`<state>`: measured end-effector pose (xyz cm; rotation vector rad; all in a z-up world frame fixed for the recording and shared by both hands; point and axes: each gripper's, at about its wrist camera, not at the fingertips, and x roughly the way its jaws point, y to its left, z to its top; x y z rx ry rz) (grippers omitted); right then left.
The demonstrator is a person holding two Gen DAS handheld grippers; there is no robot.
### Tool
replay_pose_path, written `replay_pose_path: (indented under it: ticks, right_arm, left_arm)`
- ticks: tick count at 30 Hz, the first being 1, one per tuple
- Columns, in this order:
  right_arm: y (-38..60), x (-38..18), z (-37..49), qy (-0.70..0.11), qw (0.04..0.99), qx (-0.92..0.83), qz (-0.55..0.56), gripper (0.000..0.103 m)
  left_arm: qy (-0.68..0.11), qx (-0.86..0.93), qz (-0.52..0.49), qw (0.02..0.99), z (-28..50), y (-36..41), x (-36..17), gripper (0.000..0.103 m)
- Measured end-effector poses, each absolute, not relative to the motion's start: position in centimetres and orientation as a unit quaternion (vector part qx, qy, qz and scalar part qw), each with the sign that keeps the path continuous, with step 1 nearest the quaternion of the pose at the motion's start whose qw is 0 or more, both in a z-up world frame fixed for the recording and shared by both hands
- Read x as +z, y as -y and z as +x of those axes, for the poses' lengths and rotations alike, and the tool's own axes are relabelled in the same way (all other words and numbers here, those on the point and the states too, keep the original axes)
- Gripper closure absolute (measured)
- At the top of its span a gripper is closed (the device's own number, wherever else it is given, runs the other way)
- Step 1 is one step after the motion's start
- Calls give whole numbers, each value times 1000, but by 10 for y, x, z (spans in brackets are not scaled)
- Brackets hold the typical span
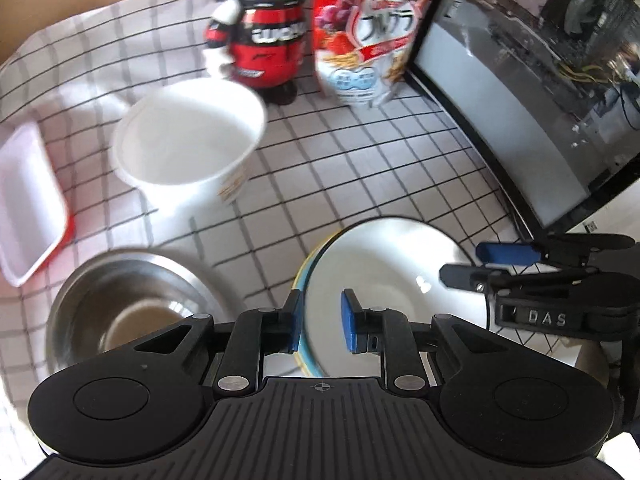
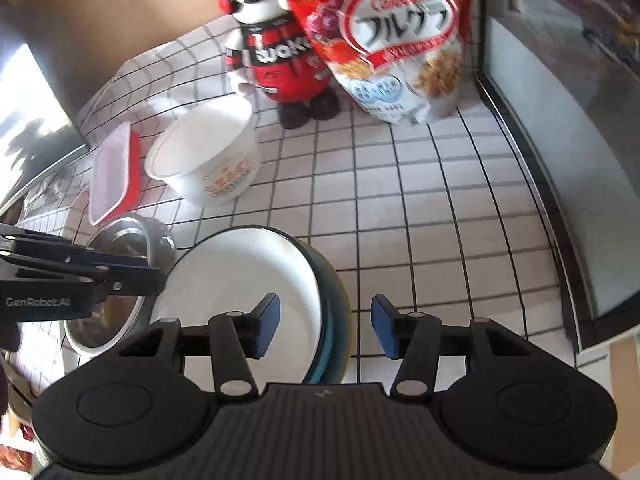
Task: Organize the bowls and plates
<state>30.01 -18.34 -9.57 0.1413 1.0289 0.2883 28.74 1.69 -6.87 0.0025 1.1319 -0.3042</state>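
A white plate (image 1: pixel 384 272) lies on a stack with yellow and teal rims on the checked cloth; it also shows in the right wrist view (image 2: pixel 240 280). My left gripper (image 1: pixel 320 322) is open, its jaws straddling the stack's left rim. My right gripper (image 2: pixel 324 330) is open, its jaws straddling the stack's right rim; it shows at the right of the left wrist view (image 1: pixel 476 264). A steel bowl (image 1: pixel 120 304) sits left of the stack. A white paper bowl (image 1: pixel 188 140) stands farther back.
A white tray with a red edge (image 1: pixel 28 204) lies at the left. A red and black toy figure (image 1: pixel 264 36) and a cereal bag (image 1: pixel 372 36) stand at the back. A dark glass-fronted appliance (image 1: pixel 540 92) lines the right side.
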Motion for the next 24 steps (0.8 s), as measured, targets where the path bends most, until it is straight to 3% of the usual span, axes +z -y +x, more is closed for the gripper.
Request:
replay_pose_path:
  ticks: [4, 9, 11, 13, 24]
  right_arm:
    - [185, -110, 298, -510, 847, 123, 82, 47]
    - [192, -142, 297, -551, 812, 135, 140, 43]
    - [193, -153, 300, -566, 792, 153, 170, 44]
    - [189, -156, 303, -568, 785, 177, 174, 54]
    - [176, -149, 359, -551, 803, 196, 115, 55]
  left_arm:
    - [-543, -114, 46, 830, 304, -6, -89, 75]
    - [-577, -115, 16, 808, 315, -12, -110, 75]
    - [-594, -120, 5, 795, 319, -11, -119, 73]
    - [-606, -119, 5, 787, 321, -9, -125, 71]
    - [-611, -90, -38, 785, 344, -17, -132, 70]
